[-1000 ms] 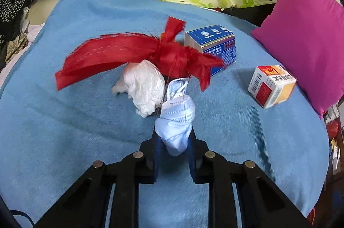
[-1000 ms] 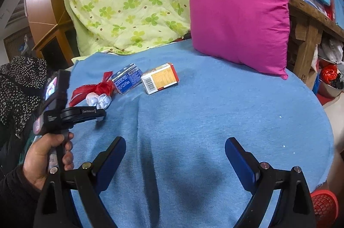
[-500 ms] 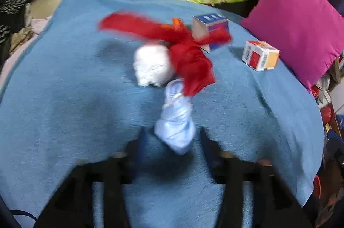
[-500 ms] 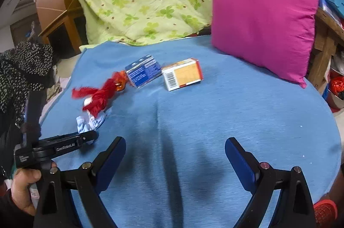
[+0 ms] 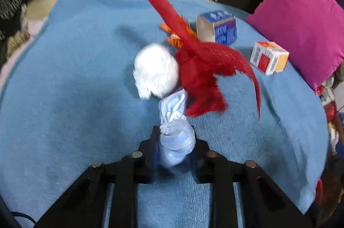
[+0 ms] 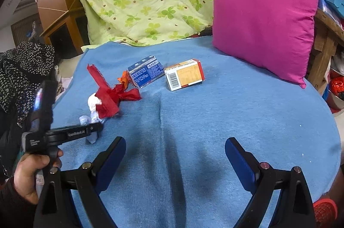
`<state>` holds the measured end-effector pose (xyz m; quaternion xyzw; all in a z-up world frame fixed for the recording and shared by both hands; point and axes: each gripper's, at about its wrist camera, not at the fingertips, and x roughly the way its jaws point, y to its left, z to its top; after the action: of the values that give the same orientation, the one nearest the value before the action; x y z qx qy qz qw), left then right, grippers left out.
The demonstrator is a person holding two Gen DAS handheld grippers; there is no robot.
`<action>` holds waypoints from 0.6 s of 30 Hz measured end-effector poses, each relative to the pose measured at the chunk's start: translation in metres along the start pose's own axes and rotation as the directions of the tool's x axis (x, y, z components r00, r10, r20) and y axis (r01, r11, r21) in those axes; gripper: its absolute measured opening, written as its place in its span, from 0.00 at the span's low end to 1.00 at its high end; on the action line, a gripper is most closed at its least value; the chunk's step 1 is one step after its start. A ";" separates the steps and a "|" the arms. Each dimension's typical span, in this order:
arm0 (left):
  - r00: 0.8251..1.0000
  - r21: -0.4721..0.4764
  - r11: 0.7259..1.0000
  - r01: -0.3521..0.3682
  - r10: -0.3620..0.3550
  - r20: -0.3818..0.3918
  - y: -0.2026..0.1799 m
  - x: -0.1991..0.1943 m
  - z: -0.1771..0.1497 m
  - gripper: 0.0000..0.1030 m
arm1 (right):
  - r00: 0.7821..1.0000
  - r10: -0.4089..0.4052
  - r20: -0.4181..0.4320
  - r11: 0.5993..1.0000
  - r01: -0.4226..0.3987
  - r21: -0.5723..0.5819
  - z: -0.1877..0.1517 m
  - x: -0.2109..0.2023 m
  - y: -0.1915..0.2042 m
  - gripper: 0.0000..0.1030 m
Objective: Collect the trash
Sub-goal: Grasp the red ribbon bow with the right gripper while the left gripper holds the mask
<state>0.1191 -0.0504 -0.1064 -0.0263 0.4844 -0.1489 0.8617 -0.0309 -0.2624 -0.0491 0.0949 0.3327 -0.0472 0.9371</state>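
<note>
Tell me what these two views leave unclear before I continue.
- Left gripper pads: left wrist view, covered by the blue face mask and blurred.
- Whether the red ribbon and white wad are tied to the mask: blurred.
- Blue box lettering: too small.

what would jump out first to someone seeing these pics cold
Probably the red ribbon tangle mid-blanket, beside a white crumpled wad, with the left gripper shut on a pale blue face mask just in front of them. Next, the big magenta pillow at the blue blanket's far right edge, two small cartons lying before it.
</note>
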 end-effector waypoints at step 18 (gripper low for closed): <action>0.998 -0.050 0.999 -0.011 0.014 0.069 0.039 -0.037 -0.029 0.24 | 0.933 0.305 -0.190 0.952 -0.303 0.038 0.052 0.127 0.103 0.92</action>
<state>0.0852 0.0001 -0.0983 -0.0500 0.4579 -0.1304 0.8780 0.1147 -0.1760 -0.0752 0.1531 0.4034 0.1063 0.8958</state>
